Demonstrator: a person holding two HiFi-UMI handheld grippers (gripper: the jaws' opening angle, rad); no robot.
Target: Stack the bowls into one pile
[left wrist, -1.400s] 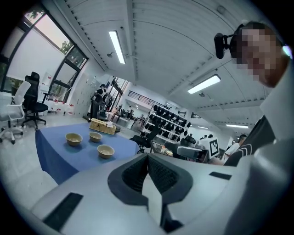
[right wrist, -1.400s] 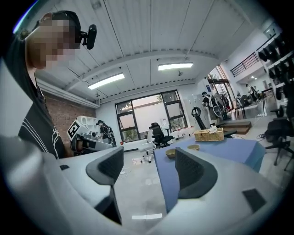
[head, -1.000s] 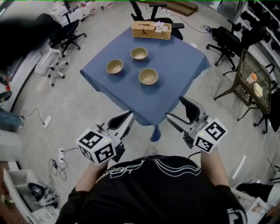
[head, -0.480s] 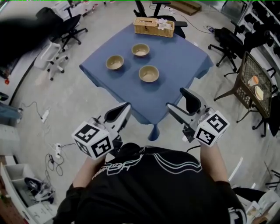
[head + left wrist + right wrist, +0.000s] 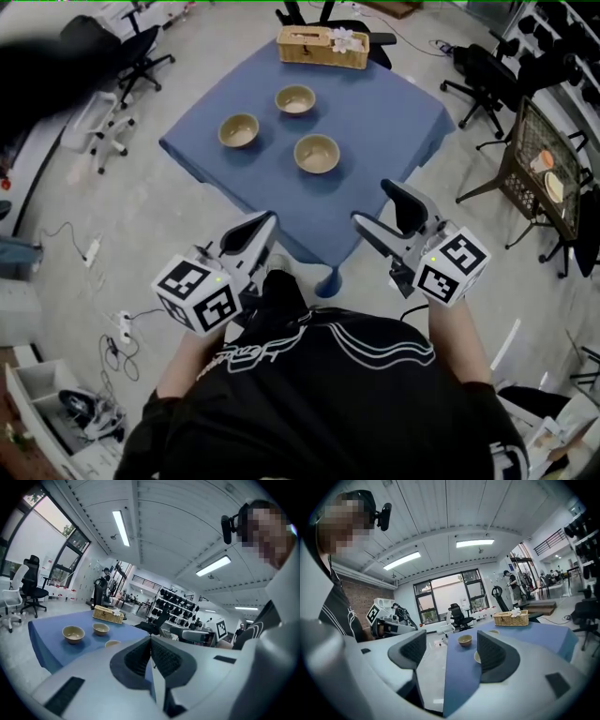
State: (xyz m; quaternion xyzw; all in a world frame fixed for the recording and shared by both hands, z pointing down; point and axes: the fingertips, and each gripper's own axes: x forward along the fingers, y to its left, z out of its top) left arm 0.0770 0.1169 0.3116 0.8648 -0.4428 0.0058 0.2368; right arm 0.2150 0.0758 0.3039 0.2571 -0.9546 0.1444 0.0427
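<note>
- Bowls, three: small, round, tan, alike in size, standing open side up and apart from one another in a triangle on the square counter (image 5: 394, 122) draped in blue cloth. They are the left bowl (image 5: 238, 130), the far bowl (image 5: 295, 98) and the near bowl (image 5: 317, 153). None is stacked.
- Basket (image 5: 322, 47): rectangular, woven wicker, at the counter's far edge, just beyond the far bowl.
- Left gripper (image 5: 258, 225): grey jaws pressed together with nothing between them. It is held close to the person's body.
- Right gripper (image 5: 380, 208): jaws spread, holding nothing. In its own view one bowl shows far off through the gap.
- Change from half a second earlier: the bowls keep the same triangle. Both grippers sit slightly higher in the head view, their jaw states unchanged.
- Relation: all three bowls lie well apart from both sets of jaws, on the far side. The near bowl is the closest.
</note>
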